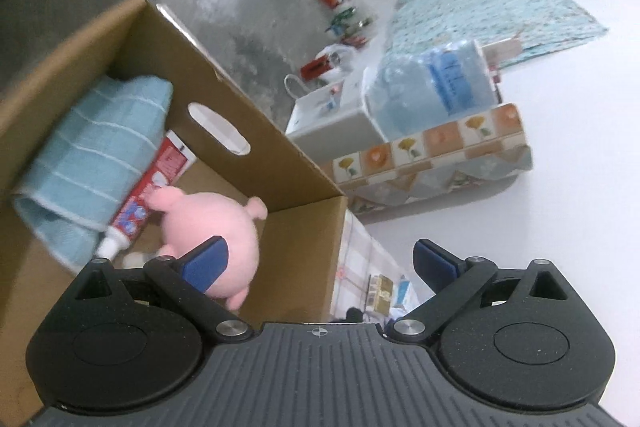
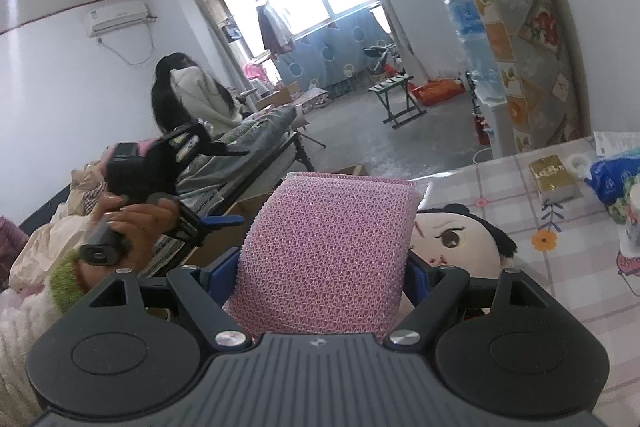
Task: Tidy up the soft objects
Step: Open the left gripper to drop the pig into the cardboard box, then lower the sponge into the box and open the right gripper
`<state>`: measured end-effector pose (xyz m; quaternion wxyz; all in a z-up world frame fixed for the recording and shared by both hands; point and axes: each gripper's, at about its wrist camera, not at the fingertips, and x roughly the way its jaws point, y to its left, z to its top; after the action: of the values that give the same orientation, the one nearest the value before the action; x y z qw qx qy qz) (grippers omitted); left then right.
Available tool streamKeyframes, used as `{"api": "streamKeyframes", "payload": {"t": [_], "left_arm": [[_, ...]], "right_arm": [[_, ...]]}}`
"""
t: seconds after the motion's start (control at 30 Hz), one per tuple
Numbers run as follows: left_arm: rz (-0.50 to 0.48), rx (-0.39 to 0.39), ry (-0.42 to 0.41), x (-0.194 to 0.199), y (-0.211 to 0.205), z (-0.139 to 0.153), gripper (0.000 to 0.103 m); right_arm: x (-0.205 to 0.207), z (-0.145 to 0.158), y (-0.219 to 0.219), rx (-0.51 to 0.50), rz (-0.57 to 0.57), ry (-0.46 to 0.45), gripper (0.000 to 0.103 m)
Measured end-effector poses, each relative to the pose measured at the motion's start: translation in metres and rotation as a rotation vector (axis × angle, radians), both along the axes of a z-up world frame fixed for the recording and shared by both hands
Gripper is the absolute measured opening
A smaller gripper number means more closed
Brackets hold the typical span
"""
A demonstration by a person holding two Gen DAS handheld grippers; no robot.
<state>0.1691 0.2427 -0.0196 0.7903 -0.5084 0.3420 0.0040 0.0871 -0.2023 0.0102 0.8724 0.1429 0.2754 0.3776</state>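
Lettering on gold box (image 2: 554, 177) illegible

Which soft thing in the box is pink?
The little plush pig. It is pink and round, lying beside the toothpaste tube; the other soft thing in the cardboard box, a folded towel, is blue.

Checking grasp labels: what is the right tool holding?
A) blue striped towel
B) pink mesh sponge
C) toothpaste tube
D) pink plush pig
B: in the right wrist view the pink mesh sponge sits clamped between the right tool's blue pads; the pig, towel and toothpaste lie in the cardboard box.
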Motion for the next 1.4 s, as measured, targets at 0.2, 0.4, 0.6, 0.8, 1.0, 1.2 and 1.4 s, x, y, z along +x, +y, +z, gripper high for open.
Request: {"api": "streamKeyframes", "payload": {"t": [0.2,0.4,0.6,0.8,1.0,1.2,1.4], "left_arm": [[0.051,0.137,-0.032,-0.060,0.001,0.033,0.099],[0.106,0.265,-0.035,-0.121,0.010,0.050,0.099],[0.177,0.347,-0.055,-0.161,0.022,0.051,0.099],[0.230,0.364,-0.069,-0.182,0.045,0.040,0.099],[0.251,0.333,-0.044,-0.180,0.063,0.020,0.099],[0.266,0.317,-0.030,-0.181,0.076,0.006,0.099],[0.259,0.331,-0.022,-0.178,0.074,0.005,0.099]], "right_arm": [[-0.002,0.015,0.029,-0.024,0.106,0.003,0.048],[0.014,0.021,0.096,-0.044,0.316,0.122,0.048],[0.039,-0.001,0.199,-0.163,0.485,0.332,0.048],[0.059,-0.059,0.297,-0.388,0.534,0.512,0.048],[0.067,-0.115,0.347,-0.545,0.497,0.588,0.049],[0.067,-0.115,0.358,-0.534,0.473,0.502,0.057],[0.074,-0.093,0.331,-0.466,0.474,0.474,0.061]]}}
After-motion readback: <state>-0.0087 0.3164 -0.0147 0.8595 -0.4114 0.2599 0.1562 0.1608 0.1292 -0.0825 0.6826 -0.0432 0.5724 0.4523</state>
